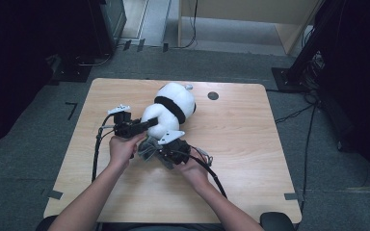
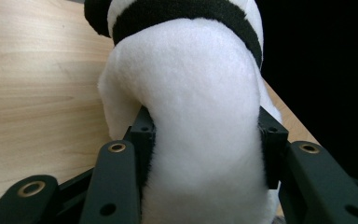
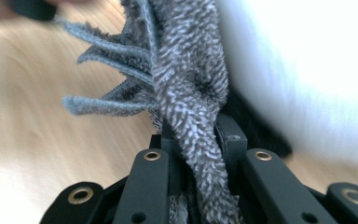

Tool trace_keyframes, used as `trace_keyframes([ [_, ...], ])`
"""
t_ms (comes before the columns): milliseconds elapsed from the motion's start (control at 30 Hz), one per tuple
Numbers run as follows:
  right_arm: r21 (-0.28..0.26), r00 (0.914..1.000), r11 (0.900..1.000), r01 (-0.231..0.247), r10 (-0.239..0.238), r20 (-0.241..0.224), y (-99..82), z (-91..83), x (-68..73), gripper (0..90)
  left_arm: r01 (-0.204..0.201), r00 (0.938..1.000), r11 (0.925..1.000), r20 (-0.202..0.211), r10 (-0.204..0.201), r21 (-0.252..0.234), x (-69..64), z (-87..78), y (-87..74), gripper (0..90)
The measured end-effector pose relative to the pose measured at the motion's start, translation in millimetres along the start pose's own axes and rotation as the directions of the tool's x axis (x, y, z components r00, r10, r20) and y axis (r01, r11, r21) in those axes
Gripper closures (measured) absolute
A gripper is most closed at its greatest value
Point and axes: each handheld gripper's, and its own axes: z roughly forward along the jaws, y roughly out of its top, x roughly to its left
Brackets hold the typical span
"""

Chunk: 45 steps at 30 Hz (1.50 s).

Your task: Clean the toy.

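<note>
A: From above, what's happening?
B: The plush toy (image 1: 171, 111) lies mid-table (image 1: 241, 139); the left gripper (image 1: 147, 124) clamps its white body, and the right gripper (image 1: 161, 150) sits at a grey cloth (image 1: 149, 147) beside it.
A: And the left gripper view?
B: The jaws squeeze the toy's body (image 2: 205, 140) firmly.
A: The right gripper view?
B: The jaws pinch a fold of cloth (image 3: 196, 121). I'd hold the toy steady and draw the cloth slowly, without tugging.

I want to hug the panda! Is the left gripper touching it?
Touching. The left gripper view shows the left gripper squeezing the plush panda between both pads.
</note>
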Motion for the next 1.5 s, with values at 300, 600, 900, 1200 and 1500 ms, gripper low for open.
trace_keyframes([
  [300,-0.142,0.9987,0.9894,0.03,-0.024,0.046,20.1,-32.7,6.9,78.7,-0.017,0.9996,0.9995,0.024,0.016,0.025,-10.9,6.8,-4.9,54.5],
  [600,-0.128,0.9988,0.9914,0.028,-0.023,0.044,6.7,-13.7,-2.7,79.4,-0.053,0.9981,0.9976,0.033,0.051,0.045,-19.6,8.7,-6.1,56.1],
  [900,-0.044,0.998,0.9987,0.026,-0.024,0.059,-5.3,4.0,-6.4,79.6,-0.05,0.9984,0.9984,0.03,0.049,0.028,-15.4,5.3,-2.9,56.2],
  [1200,0.01,0.9979,0.9983,-0.058,0.058,0.031,-12.8,-0.8,-26.9,79.4,-0.017,0.9995,0.9999,0.027,0.017,0.001,-3.3,-1.7,1.5,56.1],
  [1500,0.042,0.9916,0.9924,-0.116,0.113,0.062,-20.1,-7.7,-46.9,79.1,-0.037,0.9989,0.9986,0.027,0.038,-0.036,6.4,-11.6,5.0,56.1],
])
